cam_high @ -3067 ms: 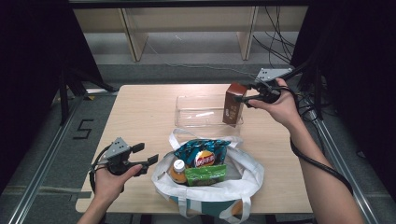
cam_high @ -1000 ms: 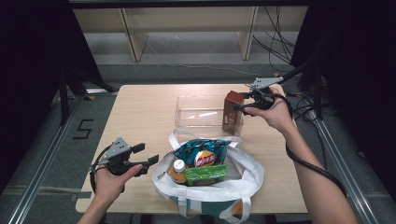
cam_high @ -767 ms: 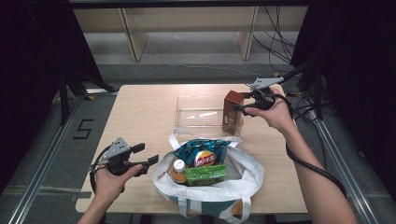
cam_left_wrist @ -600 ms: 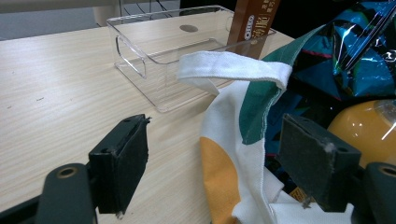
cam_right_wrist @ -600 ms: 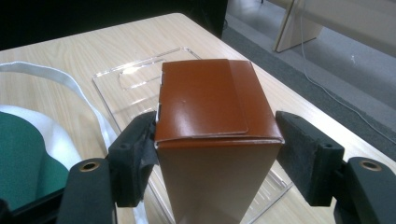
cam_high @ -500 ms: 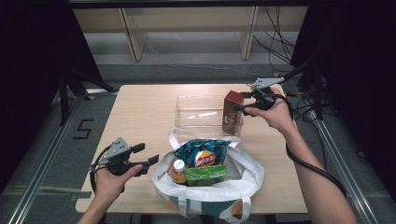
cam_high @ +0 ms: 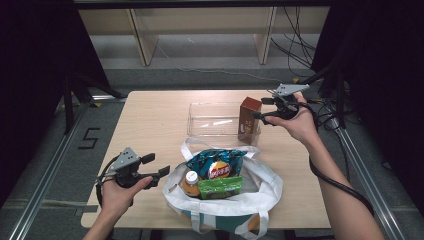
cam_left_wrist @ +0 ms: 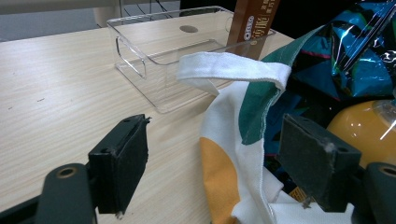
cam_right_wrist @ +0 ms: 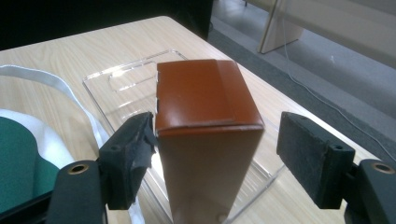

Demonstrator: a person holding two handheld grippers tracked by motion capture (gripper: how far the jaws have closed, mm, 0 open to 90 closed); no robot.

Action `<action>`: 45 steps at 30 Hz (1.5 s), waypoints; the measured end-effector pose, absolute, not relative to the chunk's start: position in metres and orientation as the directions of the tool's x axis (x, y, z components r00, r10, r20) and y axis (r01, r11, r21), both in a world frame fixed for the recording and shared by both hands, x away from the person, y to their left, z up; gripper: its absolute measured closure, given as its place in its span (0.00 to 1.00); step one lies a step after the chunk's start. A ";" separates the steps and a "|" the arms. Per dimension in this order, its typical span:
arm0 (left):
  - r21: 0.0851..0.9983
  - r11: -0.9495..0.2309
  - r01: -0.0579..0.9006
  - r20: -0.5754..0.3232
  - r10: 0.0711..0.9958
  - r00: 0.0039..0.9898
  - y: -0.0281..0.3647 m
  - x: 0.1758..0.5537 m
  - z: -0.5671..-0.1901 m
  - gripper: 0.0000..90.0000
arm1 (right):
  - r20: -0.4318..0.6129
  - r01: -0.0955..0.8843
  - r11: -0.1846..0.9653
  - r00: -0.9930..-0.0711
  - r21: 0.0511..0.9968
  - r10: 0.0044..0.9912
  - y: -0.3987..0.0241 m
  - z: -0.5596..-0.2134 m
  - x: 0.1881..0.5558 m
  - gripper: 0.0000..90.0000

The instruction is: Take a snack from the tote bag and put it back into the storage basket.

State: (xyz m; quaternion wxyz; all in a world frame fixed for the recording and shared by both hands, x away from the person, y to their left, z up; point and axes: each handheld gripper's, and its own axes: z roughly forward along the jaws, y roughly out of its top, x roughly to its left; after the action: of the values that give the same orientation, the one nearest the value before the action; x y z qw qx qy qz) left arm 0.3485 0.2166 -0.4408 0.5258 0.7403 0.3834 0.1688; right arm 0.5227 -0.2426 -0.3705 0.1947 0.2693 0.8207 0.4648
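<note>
the brown carton (cam_high: 249, 120) stands upright in the right end of the clear plastic tray (cam_high: 214, 120) on the bench (cam_high: 150, 120). the right gripper (cam_high: 263, 111) has just been opening, fingers spread around the carton's top. the left gripper (cam_high: 157, 166) has fingers spread, empty, beside the tote bag (cam_high: 260, 190).

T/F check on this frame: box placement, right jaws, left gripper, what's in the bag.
1. The brown box stands upright in the clear tray. True.
2. The right gripper clamps the box. False: its jaws have just been opening; the right pad stands clear of the box between them.
3. The left gripper holds the bag's strap. False: it is open, with the tote bag edge between its jaws, ungripped.
4. A chip packet and an orange bottle sit in the bag. True.
</note>
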 end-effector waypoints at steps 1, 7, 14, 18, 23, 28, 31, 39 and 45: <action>0.908 -0.154 0.390 -0.152 0.745 0.650 0.217 0.349 -0.441 0.26 | -0.055 0.277 0.410 -0.771 0.869 0.635 -0.243 -0.371 0.520 0.31; 0.911 -0.148 0.386 -0.155 0.743 0.651 0.216 0.349 -0.441 0.26 | -0.072 0.279 0.427 -0.762 0.860 0.644 -0.253 -0.370 0.513 0.30; 0.910 -0.150 0.387 -0.151 0.748 0.646 0.216 0.348 -0.440 0.26 | -0.053 0.305 0.391 -0.727 0.868 0.685 -0.263 -0.370 0.497 0.39; 0.909 -0.152 0.388 -0.152 0.747 0.647 0.216 0.348 -0.440 0.26 | -0.017 0.350 0.361 -0.696 0.864 0.717 -0.266 -0.370 0.485 0.59; 0.908 -0.147 0.393 -0.158 0.747 0.646 0.215 0.348 -0.440 0.26 | 0.024 0.384 0.331 -0.683 0.862 0.730 -0.263 -0.374 0.472 0.92; 0.909 -0.154 0.388 -0.151 0.746 0.649 0.215 0.348 -0.440 0.26 | 0.046 0.403 0.335 -0.695 0.852 0.718 -0.246 -0.379 0.467 1.00; 0.908 -0.152 0.390 -0.153 0.747 0.647 0.215 0.348 -0.440 0.26 | 0.053 0.407 0.334 -0.698 0.850 0.715 -0.234 -0.384 0.468 1.00; 0.908 -0.141 0.396 -0.167 0.744 0.647 0.215 0.349 -0.441 0.26 | 0.053 0.427 0.336 -0.681 0.840 0.731 -0.218 -0.391 0.473 1.00; 0.909 -0.138 0.393 -0.166 0.745 0.646 0.215 0.349 -0.441 0.26 | 0.037 0.438 0.352 -0.668 0.827 0.743 -0.211 -0.397 0.477 1.00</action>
State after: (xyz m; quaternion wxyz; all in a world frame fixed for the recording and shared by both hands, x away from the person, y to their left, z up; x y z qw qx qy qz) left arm 0.3487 0.2153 -0.4411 0.5304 0.7360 0.3868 0.1657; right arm 0.4769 -0.2107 -0.3966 0.1756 0.3674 0.8033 0.4346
